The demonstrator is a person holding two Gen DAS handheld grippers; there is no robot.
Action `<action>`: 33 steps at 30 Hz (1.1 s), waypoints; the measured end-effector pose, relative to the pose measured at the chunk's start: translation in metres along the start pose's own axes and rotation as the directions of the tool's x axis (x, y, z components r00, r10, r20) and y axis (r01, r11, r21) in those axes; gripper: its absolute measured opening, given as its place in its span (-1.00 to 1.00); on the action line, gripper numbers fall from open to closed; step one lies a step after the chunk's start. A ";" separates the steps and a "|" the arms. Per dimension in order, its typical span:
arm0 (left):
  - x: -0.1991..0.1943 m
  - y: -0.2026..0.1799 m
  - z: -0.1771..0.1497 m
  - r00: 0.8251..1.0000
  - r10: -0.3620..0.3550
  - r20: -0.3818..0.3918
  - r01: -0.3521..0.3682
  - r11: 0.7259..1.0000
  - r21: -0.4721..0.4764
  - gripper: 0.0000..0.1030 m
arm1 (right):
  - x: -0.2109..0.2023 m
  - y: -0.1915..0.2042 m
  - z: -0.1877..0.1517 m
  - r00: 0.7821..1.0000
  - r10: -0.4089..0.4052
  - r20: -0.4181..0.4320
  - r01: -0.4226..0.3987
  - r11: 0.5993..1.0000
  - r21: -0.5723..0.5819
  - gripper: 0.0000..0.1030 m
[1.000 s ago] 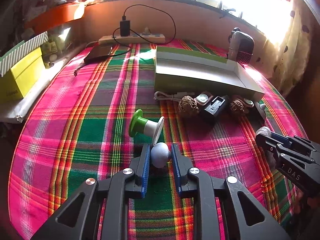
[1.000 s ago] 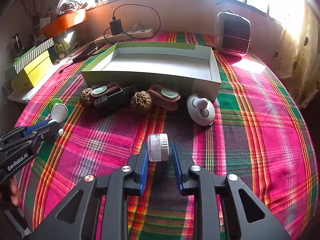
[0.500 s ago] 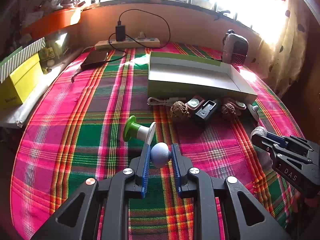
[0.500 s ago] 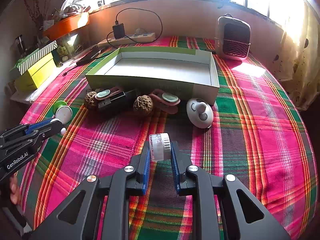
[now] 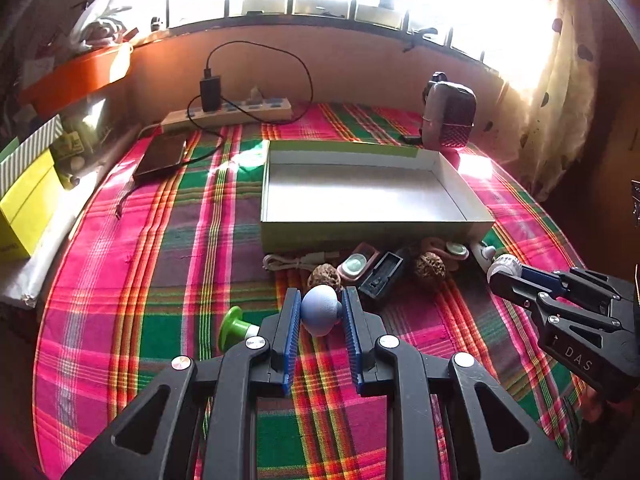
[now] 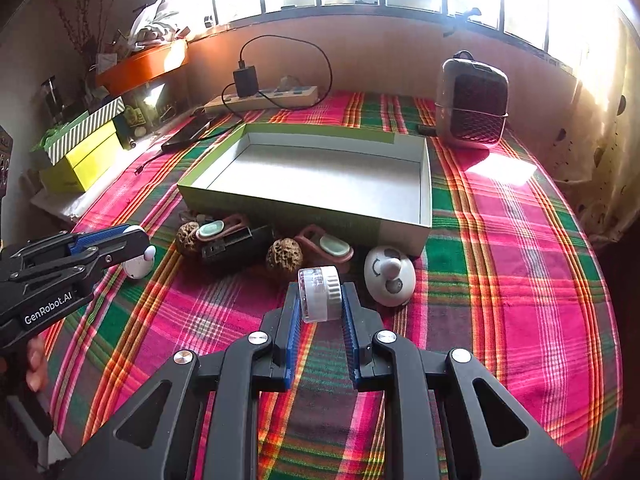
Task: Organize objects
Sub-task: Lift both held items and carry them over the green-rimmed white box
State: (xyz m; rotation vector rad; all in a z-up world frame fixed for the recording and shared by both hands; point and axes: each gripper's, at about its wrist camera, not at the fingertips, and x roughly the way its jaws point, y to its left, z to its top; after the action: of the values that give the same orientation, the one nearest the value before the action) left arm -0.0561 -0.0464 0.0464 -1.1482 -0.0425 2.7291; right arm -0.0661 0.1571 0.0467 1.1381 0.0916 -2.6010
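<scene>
My left gripper (image 5: pixel 320 308) is shut on a pale blue rounded ball (image 5: pixel 320 315), held above the plaid cloth. Just left of it lies a green-and-white spool (image 5: pixel 234 328). My right gripper (image 6: pixel 320 300) is shut on a small white and clear round cap (image 6: pixel 320 294), also clear of the cloth. Beyond both stands an open, shallow green box (image 5: pixel 372 226) (image 6: pixel 304 210) with a white inside that holds nothing. In the right wrist view the left gripper (image 6: pixel 140 244) shows at the left edge; in the left wrist view the right gripper (image 5: pixel 502 271) shows at the right.
Along the box's front wall lie two walnuts (image 6: pixel 284 254), pink-cased oval items (image 6: pixel 332 246), a black charger (image 6: pixel 236 240), a white cable (image 5: pixel 296 260) and a white egg-shaped toy (image 6: pixel 390 276). A small heater (image 6: pixel 472 108), a power strip (image 6: pixel 264 98), a phone (image 5: pixel 160 156) and yellow boxes (image 6: pixel 84 160) ring the table.
Both grippers rose and drew nearer the box with their loads. The right jaws closed onto the cap; the ball stayed gripped in the left.
</scene>
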 end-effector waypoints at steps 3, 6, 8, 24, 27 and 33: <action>0.006 0.000 0.011 1.000 -0.014 -0.005 0.014 1.000 -0.006 -0.63 | 0.003 -0.004 0.009 1.000 0.000 0.005 0.000 1.000 0.010 -0.61; 0.012 -0.003 0.021 1.000 -0.023 -0.005 0.023 1.000 0.007 -0.63 | 0.007 -0.006 0.019 1.000 0.007 0.007 -0.007 1.000 0.018 -0.61; 0.018 -0.004 0.028 1.000 -0.026 -0.013 0.026 1.000 0.013 -0.63 | 0.010 -0.008 0.024 1.000 0.004 0.008 -0.005 1.000 0.019 -0.61; 0.071 0.005 0.079 0.998 -0.017 -0.054 0.018 1.000 0.011 -0.63 | 0.054 -0.021 0.072 1.000 -0.005 -0.005 0.005 1.000 0.029 -0.61; 0.083 0.007 0.085 0.997 -0.008 -0.070 0.009 1.000 0.007 -0.63 | 0.066 -0.022 0.078 1.000 -0.007 -0.020 0.007 1.000 0.027 -0.61; 0.106 0.007 0.095 0.995 0.014 -0.098 -0.011 1.000 0.025 -0.63 | 0.090 -0.028 0.088 0.999 -0.019 -0.051 0.021 0.999 0.026 -0.61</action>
State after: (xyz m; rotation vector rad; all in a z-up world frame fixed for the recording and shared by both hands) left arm -0.1978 -0.0305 0.0376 -1.2779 0.0117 2.6719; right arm -0.1944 0.1459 0.0403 1.2184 0.0796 -2.5989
